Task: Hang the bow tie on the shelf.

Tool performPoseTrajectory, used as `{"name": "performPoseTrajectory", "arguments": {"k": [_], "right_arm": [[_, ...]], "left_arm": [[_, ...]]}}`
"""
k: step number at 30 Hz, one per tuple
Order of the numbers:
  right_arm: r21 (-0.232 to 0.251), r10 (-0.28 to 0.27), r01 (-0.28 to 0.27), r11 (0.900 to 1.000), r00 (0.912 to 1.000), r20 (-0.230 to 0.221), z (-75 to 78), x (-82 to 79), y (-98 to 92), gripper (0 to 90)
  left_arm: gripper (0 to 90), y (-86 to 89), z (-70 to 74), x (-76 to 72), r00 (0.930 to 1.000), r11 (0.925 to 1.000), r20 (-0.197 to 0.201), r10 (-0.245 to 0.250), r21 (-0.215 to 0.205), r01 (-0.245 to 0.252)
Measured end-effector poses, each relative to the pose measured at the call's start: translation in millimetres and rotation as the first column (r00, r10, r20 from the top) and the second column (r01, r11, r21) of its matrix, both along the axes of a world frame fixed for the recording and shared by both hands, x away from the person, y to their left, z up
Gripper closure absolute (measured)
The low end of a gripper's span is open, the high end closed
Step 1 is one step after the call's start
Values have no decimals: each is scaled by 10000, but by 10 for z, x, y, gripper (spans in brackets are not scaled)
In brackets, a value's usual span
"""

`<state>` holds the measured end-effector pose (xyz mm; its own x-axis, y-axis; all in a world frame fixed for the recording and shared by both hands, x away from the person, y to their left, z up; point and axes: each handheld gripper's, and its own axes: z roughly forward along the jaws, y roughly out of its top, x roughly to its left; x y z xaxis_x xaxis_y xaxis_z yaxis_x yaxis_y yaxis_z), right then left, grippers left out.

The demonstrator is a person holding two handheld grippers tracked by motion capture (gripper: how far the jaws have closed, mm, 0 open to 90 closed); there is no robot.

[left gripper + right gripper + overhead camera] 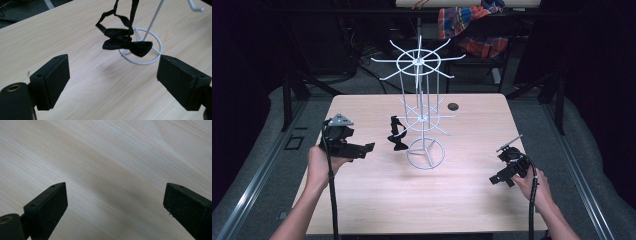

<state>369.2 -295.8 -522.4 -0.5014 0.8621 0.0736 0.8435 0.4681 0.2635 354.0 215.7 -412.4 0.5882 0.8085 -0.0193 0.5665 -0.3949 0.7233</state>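
left gripper [368, 148]: matte black blocky jaws spread wide, holding nothing | bow tie [124, 43]: glossy black fabric, hanging by thin strap ahead of left jaws, above ring base of white wire stand [422, 117] | right gripper [495, 180]: jaws wide apart, holding nothing, over pale wood-grain table [422, 200] | beyond: dim room, plaid cloth [469, 27]

One white wire rack [421, 107] is standing on one wooden worktop [387, 200]. One black bow tie [397, 136] is hanging from it. Two hands are holding two grippers, one [362, 149] left, one [501, 178] right.
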Motion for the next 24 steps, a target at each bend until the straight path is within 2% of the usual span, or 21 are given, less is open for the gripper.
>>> {"name": "performPoseTrajectory", "arguments": {"k": [4, 5, 10, 11, 13, 17, 24], "right_arm": [[-9, 67, -67, 10000, 10000, -14, -2, 4, -2, 50], [56, 54, -54, 10000, 10000, -25, -3, 2, 2, 50], [-17, 70, -71, 10000, 10000, -16, -4, 3, 1, 50], [-64, 62, -62, 10000, 10000, -34, -9, 4, 3, 50], [-96, 67, -68, 9999, 9999, -90, -8, 3, 4, 50], [-78, 62, -62, 10000, 10000, -48, -10, 2, 4, 50], [-128, 129, -130, 9998, 9999, -93, -21, 1, 9, 52]], "left_arm": [[69, 66, -42, -72, 9997, 9997, -117, 221, 131, -219], [59, 106, -84, -112, 9990, 9990, -192, 402, 185, -399], [33, 181, -174, -196, 9972, 9978, -431, 610, 297, -598], [26, 214, -221, -234, 9960, 9970, -559, 693, 392, -671], [4, 228, -280, -274, 9938, 9941, -574, 953, 580, -920], [1, 258, -365, -332, 9914, 9920, -725, 1085, 729, -1032], [0, 313, -536, -435, 9842, 9888, -1238, 1263, 951, -1149]]}}
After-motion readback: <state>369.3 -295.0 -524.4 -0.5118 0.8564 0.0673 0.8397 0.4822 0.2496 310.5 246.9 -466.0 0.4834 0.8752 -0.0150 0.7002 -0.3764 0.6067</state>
